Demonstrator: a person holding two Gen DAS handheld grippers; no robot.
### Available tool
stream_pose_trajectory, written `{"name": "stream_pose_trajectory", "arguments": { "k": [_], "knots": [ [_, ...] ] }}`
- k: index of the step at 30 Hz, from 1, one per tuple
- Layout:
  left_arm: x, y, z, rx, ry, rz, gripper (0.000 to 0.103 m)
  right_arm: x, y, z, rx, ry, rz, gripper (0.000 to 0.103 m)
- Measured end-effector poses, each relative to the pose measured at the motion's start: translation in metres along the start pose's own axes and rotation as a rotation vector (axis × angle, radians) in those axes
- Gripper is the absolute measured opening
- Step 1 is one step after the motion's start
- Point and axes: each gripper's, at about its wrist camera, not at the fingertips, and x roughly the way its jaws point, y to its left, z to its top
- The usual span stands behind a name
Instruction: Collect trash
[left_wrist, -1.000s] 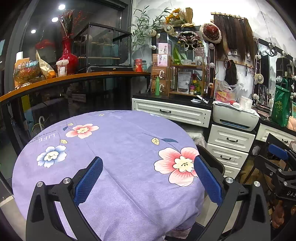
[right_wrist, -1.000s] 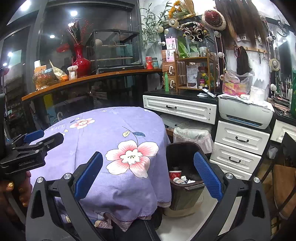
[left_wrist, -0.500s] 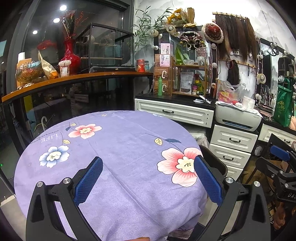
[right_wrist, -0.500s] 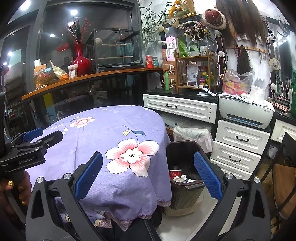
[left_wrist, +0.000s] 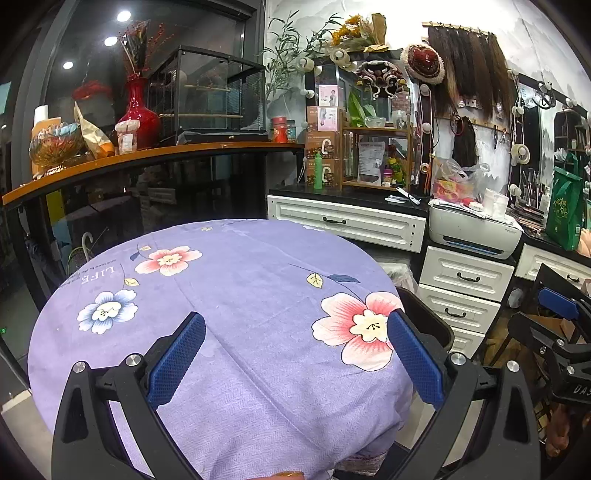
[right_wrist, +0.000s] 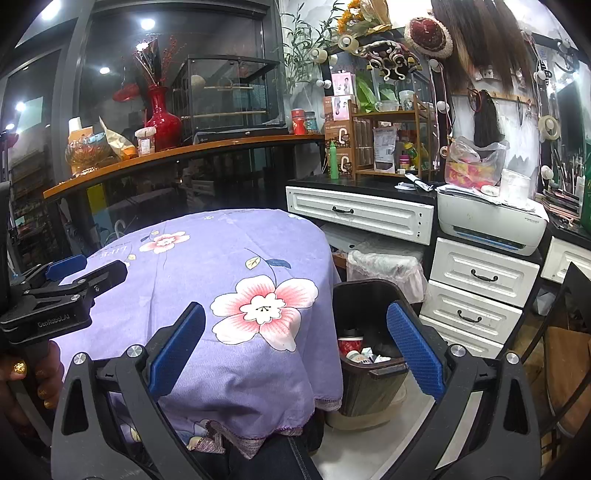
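Trash already sitting in the dark bin (right_wrist: 369, 295) on the floor just beside the round table: a red cup (right_wrist: 350, 341) and some pale scraps (right_wrist: 373, 359) low inside. Nothing loose to be seen on the purple floral tablecloth (left_wrist: 240, 295), so probably close to finished, or hunting for more. Left gripper (left_wrist: 295, 354) held above the near part of the cloth, jaws wide, nothing between the blue pads (left_wrist: 177, 358). Right gripper (right_wrist: 295, 347) likewise spread wide and empty, poised over the table's edge with the bin seen between its fingers. Main risk, as a judgement: catching the draped cloth on a fingertip when reaching down toward the bin, dragging the cloth off the table. Also possible: knocking the bin's rim, tipping the contents out, since the bin stands tight against the cloth's hanging hem. Beyond, white drawers (right_wrist: 476, 280), a printer (right_wrist: 491, 225) and a cluttered counter (right_wrist: 184, 149) with a red vase (right_wrist: 162, 118): easy to mistake goods there for rubbish.
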Motion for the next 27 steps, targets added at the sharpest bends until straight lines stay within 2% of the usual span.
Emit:
{"name": "stream_pose_trajectory", "arguments": {
  "k": [27],
  "knots": [
    [0.0029,0.0025,-0.0004,-0.012,0.01,0.013,0.097,0.0031,-0.0012,-0.0059,-0.001,0.007,0.004,0.097]
  ]
}}
